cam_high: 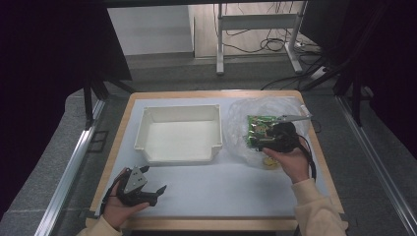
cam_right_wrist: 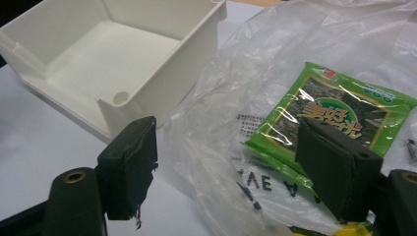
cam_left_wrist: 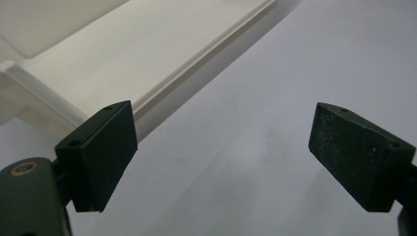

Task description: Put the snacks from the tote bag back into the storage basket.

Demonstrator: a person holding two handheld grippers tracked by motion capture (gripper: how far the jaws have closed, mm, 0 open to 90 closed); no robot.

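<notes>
Your right gripper hovers, jaws wide apart and empty, over the glossy green snack packet inside the crinkled clear plastic bag, at 3 o'clock from the smooth white rectangular tub. Your left gripper, jaws wide apart, holds nothing above the matte bench.

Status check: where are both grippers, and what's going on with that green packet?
Left hand-held gripper open, idle on table by white bin. Right hand-held gripper open over clear plastic bag. Green packet lies inside bag, ungripped; the film covers it.
</notes>
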